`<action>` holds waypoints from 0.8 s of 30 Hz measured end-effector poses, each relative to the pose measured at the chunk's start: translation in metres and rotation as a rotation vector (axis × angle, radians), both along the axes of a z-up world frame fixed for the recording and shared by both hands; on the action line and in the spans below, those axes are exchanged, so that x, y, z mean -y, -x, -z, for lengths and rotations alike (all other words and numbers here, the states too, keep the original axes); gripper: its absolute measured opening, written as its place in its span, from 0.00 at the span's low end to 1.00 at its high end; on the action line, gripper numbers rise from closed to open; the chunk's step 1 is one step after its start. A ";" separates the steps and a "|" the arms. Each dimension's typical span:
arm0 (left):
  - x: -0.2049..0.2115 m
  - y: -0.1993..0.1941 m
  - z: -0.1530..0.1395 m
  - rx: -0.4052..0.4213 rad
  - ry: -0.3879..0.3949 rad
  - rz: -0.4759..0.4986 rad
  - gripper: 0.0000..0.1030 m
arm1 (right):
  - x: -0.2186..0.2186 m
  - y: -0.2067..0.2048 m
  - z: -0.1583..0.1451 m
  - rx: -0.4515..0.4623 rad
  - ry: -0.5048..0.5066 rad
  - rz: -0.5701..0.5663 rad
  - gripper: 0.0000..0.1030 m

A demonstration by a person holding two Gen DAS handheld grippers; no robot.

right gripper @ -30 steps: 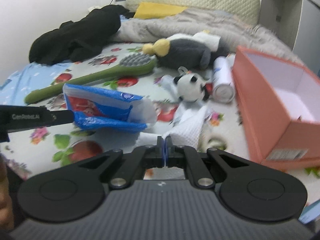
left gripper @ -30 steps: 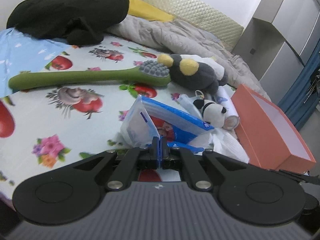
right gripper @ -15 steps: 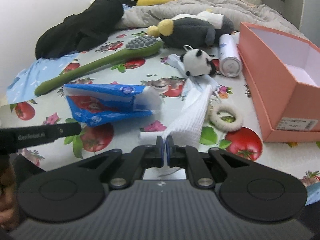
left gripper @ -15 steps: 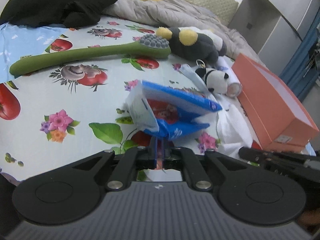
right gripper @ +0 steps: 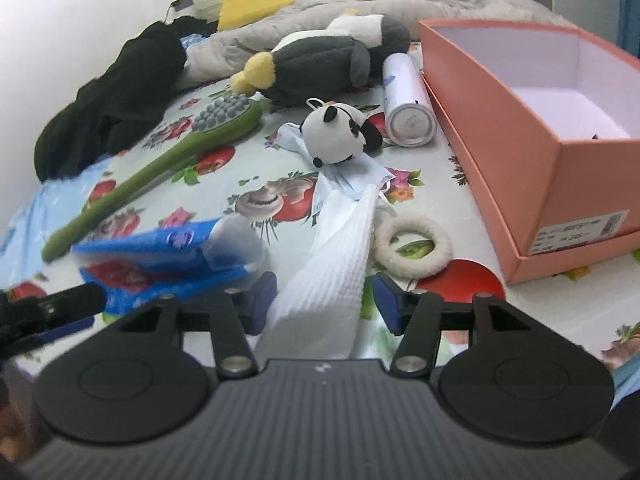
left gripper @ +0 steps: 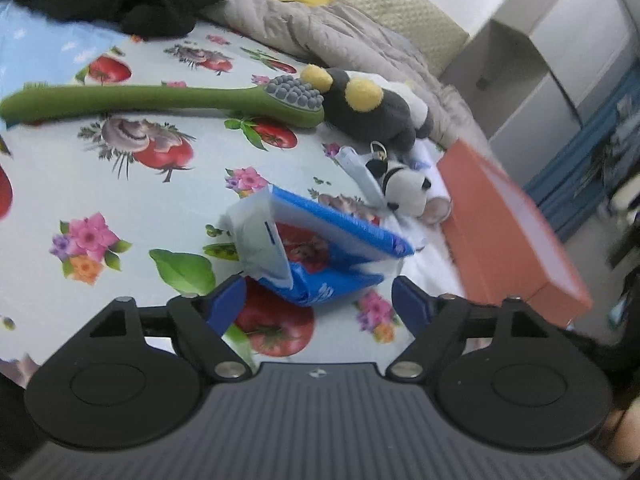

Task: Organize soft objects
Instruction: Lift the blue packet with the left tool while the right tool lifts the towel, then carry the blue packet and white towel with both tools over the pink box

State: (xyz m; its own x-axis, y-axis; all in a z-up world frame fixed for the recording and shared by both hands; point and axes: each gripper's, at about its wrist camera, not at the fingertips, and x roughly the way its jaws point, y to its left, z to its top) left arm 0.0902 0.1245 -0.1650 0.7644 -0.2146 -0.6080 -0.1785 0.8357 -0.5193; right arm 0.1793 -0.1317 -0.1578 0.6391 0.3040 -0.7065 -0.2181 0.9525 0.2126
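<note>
**Both tongs released over the bedspread; cloth and tissue pack lie straight ahead of them**

We find the left gripper [left gripper: 318, 300] with its jaws spread wide, having just been opening. The blue tissue pack [left gripper: 320, 248] sits between and just beyond its blue pads [left gripper: 226, 302], which do not press on it; the pack rests on the floral bedspread [left gripper: 132, 196]. Its long axis runs from the near left toward the far right, aimed at the orange box [left gripper: 508, 232].

The right gripper [right gripper: 324, 300] is likewise unclenched, its jaws having just been opening. The white waffle cloth [right gripper: 340, 264] lies between the pads, with a gap on either side. The cloth runs lengthwise away from the tongs, toward the panda plush [right gripper: 338, 134] and the face masks [right gripper: 344, 178] under it.

We judge the deciding relation thus: the open box [right gripper: 520, 92] lies to the right of both items, and the right gripper is the nearer to it. The woolly ring [right gripper: 414, 246] lies between cloth and box.

Limits of observation: the near end of the cloth is hidden beneath the right gripper's body. The tissue pack is blurred in the right view. The left gripper's tip [right gripper: 80, 300] enters at the left edge, cut off. Whether the cloth's near end rests on the bedspread we cannot tell. The grey plush [right gripper: 320, 60] and white bottle [right gripper: 408, 100] lie farther back, untouched.
</note>
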 end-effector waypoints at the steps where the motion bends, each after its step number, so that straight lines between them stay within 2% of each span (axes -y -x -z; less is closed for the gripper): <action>1: -0.002 -0.002 0.000 -0.001 0.027 -0.009 0.82 | 0.000 -0.003 0.001 0.003 -0.004 0.012 0.54; 7: -0.005 -0.015 0.001 -0.006 0.141 -0.070 0.83 | 0.002 -0.016 0.010 -0.020 -0.026 0.045 0.53; 9: -0.007 -0.018 0.003 -0.014 0.183 -0.099 0.83 | 0.002 -0.017 0.015 -0.041 -0.027 0.040 0.47; 11: -0.008 -0.021 0.006 -0.027 0.219 -0.148 0.86 | 0.001 -0.017 0.019 -0.052 -0.014 0.030 0.27; 13: -0.011 -0.024 0.010 -0.049 0.248 -0.187 0.87 | 0.001 -0.016 0.023 -0.063 -0.007 0.018 0.14; 14: -0.013 -0.025 0.013 -0.048 0.275 -0.191 0.87 | 0.001 -0.014 0.024 -0.065 0.002 0.014 0.11; 17: -0.015 -0.030 0.019 -0.066 0.339 -0.225 0.87 | 0.001 -0.009 0.026 -0.052 0.043 0.004 0.08; 24: -0.018 -0.032 0.019 -0.067 0.363 -0.275 0.89 | 0.006 -0.002 0.029 -0.039 0.088 -0.004 0.08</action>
State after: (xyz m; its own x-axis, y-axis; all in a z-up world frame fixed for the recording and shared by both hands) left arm 0.1226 0.1424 -0.1843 0.7846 -0.2173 -0.5806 -0.4113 0.5183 -0.7498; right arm 0.1814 -0.1380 -0.1864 0.6092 0.2420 -0.7552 -0.2146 0.9671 0.1368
